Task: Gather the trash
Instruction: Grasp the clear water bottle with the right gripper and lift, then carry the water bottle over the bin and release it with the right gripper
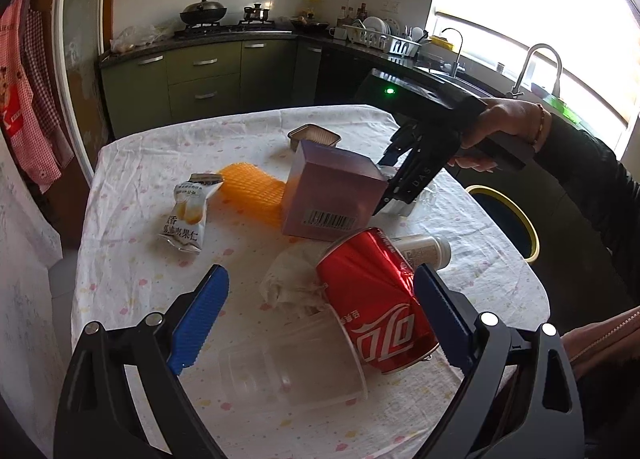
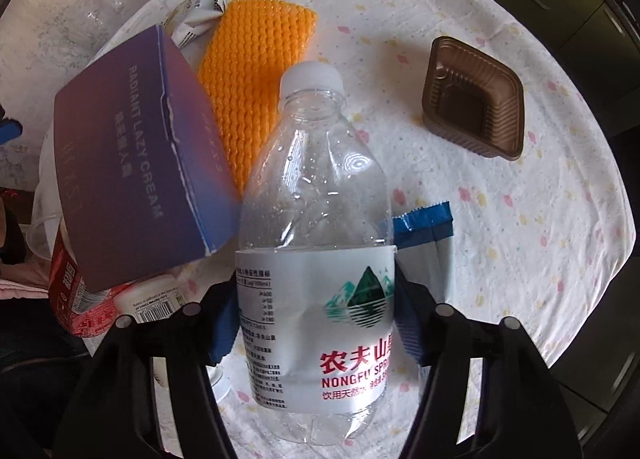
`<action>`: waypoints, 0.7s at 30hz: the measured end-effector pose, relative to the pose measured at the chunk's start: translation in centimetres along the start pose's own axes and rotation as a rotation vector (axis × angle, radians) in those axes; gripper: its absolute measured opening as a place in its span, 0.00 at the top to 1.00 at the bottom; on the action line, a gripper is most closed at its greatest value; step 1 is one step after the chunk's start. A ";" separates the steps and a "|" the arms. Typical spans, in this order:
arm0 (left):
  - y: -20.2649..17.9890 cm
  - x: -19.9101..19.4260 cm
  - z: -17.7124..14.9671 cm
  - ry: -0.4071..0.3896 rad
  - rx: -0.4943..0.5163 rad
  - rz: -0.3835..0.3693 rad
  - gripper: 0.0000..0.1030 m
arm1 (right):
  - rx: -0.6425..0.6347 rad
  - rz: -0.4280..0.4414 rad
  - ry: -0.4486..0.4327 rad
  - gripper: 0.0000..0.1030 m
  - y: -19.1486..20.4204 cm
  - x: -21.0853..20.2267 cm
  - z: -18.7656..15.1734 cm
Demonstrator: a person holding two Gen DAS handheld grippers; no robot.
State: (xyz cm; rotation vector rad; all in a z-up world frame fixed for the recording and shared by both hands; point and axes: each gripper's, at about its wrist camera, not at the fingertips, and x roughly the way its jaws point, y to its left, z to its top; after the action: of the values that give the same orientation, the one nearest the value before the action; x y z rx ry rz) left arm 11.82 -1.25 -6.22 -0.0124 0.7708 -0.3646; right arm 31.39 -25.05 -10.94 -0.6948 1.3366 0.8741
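The right gripper was seen at the bottom centre of the right wrist view, pointed down at the desk, w/ a clear water bottle between its blue fingers; the pads appeared to touch the label on both sides, so the fingers were taken as clamped on the bottle. A purple box was seen just left of the bottle, an orange mesh pad at upper centre behind it, a brown tray at upper right, well apart. In the left wrist view the left gripper was shown at bottom centre w/ fingers spread apart, nothing pressed; a red can lay tilted between them, near the right finger, partly over a clear plastic cup. A crumpled tissue was seen beside the can, a snack packet at centre left.
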 end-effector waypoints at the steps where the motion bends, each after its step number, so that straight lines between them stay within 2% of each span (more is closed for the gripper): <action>1: 0.0 0.1 0.0 0.001 -0.001 0.001 0.10 | 0.003 -0.006 -0.011 0.41 0.0 -0.3 -0.2; 9: -0.8 0.1 -0.2 0.000 0.016 0.002 0.10 | 0.061 -0.050 -0.077 0.42 -0.8 -3.3 -2.9; 18: -2.0 -0.6 -0.2 -0.009 0.037 0.004 0.10 | 0.136 -0.056 -0.139 0.42 -1.0 -6.7 -5.4; 21: -2.2 -0.7 -0.3 -0.009 0.044 0.004 0.09 | 0.183 -0.055 -0.180 0.42 -1.6 -8.8 -8.2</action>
State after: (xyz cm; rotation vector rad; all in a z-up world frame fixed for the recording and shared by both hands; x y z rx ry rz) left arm 10.48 -3.11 -5.66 0.0288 0.7538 -0.3775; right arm 28.33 -34.00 -3.32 -0.4962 1.2130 0.7419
